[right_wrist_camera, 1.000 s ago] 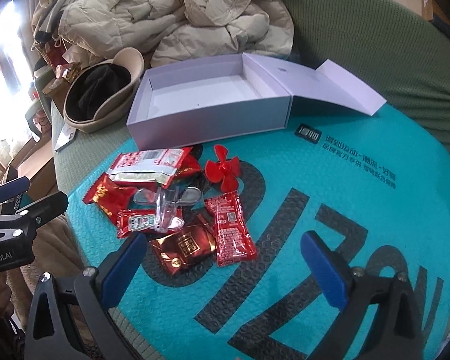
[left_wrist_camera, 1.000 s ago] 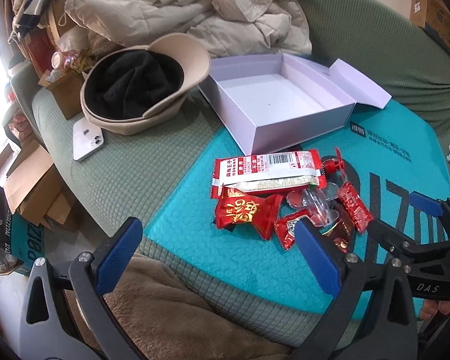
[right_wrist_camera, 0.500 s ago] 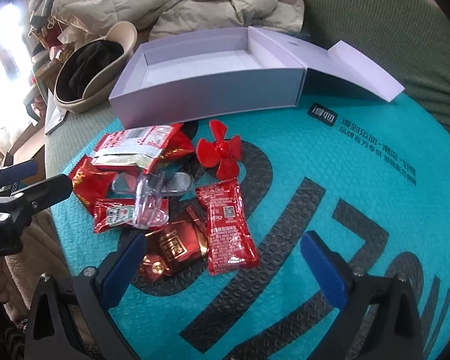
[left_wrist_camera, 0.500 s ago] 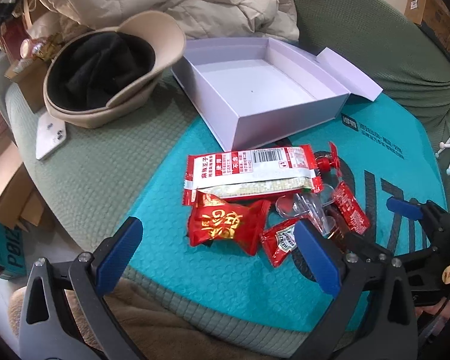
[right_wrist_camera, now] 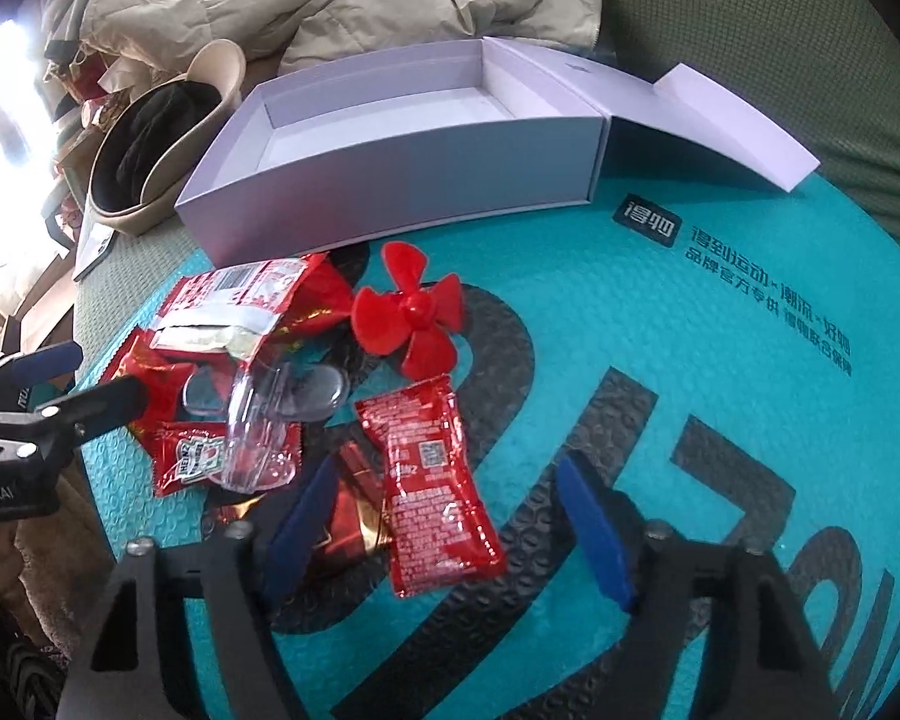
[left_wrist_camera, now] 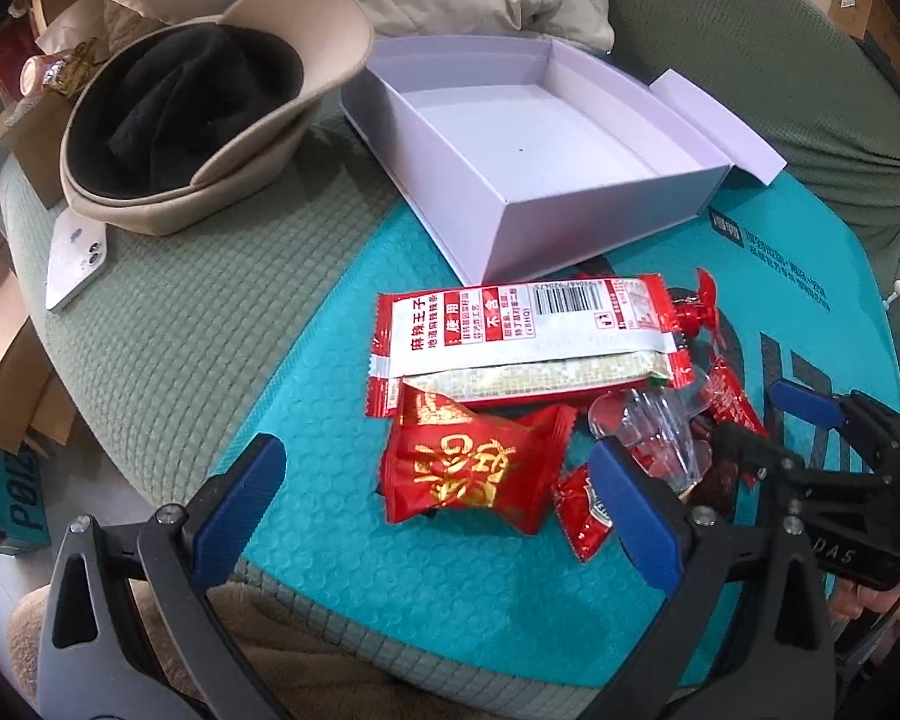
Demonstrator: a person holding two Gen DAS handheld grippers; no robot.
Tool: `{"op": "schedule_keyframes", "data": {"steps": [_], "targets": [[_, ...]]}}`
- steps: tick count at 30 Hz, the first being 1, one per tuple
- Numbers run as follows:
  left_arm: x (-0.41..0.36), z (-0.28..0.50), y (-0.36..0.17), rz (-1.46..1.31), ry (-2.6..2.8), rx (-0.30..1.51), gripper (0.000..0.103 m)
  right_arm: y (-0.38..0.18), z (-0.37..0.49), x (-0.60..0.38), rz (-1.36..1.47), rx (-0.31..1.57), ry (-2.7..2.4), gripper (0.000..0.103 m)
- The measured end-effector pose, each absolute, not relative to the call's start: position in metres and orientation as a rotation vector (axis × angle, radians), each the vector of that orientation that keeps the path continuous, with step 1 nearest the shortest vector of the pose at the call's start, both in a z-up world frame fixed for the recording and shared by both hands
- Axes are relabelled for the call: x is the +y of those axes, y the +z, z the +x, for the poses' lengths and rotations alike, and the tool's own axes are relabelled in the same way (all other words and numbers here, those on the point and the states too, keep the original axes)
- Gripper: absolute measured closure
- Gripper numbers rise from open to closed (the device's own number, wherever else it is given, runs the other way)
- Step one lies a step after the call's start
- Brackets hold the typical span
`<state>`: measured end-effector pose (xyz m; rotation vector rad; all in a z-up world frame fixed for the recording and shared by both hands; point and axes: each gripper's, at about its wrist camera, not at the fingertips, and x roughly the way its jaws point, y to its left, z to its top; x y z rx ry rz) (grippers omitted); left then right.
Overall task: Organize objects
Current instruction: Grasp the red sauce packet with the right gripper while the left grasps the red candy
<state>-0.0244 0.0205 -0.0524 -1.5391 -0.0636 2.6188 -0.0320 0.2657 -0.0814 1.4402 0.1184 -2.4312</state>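
A: Where is the red sauce packet (right_wrist_camera: 435, 483) found?

B: On the teal mat (right_wrist_camera: 660, 324), between the closing jaws of the right gripper (right_wrist_camera: 450, 531), untouched, long axis pointing away.

A: The left gripper (left_wrist_camera: 435, 504)?

B: Spread wide, empty, over the candy (left_wrist_camera: 474, 468).
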Motion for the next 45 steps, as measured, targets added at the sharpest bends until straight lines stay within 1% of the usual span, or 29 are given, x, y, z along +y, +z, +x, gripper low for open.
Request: {"op": "schedule_keyframes", "data": {"steps": [1,5,6,8,10,11,13,14,16,18,20,22,25,30,37,41,45], "targets": [[0.020,-0.026,-0.054,-1.539,2.616,-0.063,0.001,-0.081,-0.033,0.266,1.439,0.123,-2.434,0.037],[0.021,-0.030,-0.059,-1.538,2.617,-0.038,0.001,-0.081,-0.034,0.265,1.438,0.169,-2.442,0.044],[0.021,-0.031,-0.061,-1.547,2.609,-0.034,0.002,-0.080,-0.034,0.264,1.436,0.185,-2.447,0.048],[0.021,-0.031,-0.064,-1.555,2.600,-0.039,0.005,-0.080,-0.033,0.262,1.427,0.223,-2.451,0.055],[0.020,-0.031,-0.067,-1.549,2.599,-0.042,0.012,-0.080,-0.031,0.260,1.409,0.249,-2.448,0.070],[0.019,-0.030,-0.068,-1.535,2.603,-0.047,0.015,-0.079,-0.030,0.260,1.398,0.258,-2.443,0.074],[0.019,-0.028,-0.067,-1.508,2.610,-0.049,0.025,-0.079,-0.028,0.258,1.386,0.275,-2.439,0.079],[0.020,-0.027,-0.067,-1.487,2.606,-0.053,0.028,-0.079,-0.028,0.258,1.384,0.276,-2.437,0.080],[0.021,-0.025,-0.065,-1.452,2.609,-0.064,0.041,-0.079,-0.027,0.259,1.384,0.265,-2.431,0.081],[0.022,-0.024,-0.064,-1.435,2.592,-0.075,0.049,-0.078,-0.028,0.261,1.389,0.247,-2.425,0.082],[0.023,-0.023,-0.063,-1.429,2.593,-0.065,0.050,-0.077,-0.027,0.264,1.395,0.233,-2.424,0.082],[0.022,-0.022,-0.062,-1.426,2.587,-0.089,0.053,-0.076,-0.027,0.265,1.398,0.225,-2.425,0.082],[0.017,-0.021,-0.058,-1.427,2.576,-0.145,0.055,-0.074,-0.024,0.268,1.392,0.201,-2.421,0.082],[0.016,-0.015,-0.055,-1.424,2.568,-0.171,0.055,-0.068,-0.019,0.267,1.366,0.208,-2.429,0.082],[0.015,-0.008,-0.043,-1.388,2.570,-0.172,0.055,-0.062,-0.015,0.268,1.343,0.200,-2.428,0.082],[0.014,-0.005,-0.039,-1.384,2.549,-0.212,0.056,-0.059,-0.013,0.269,1.329,0.199,-2.427,0.082],[0.017,-0.002,-0.036,-1.367,2.550,-0.184,0.055,-0.056,-0.012,0.268,1.320,0.207,-2.422,0.082]]}}
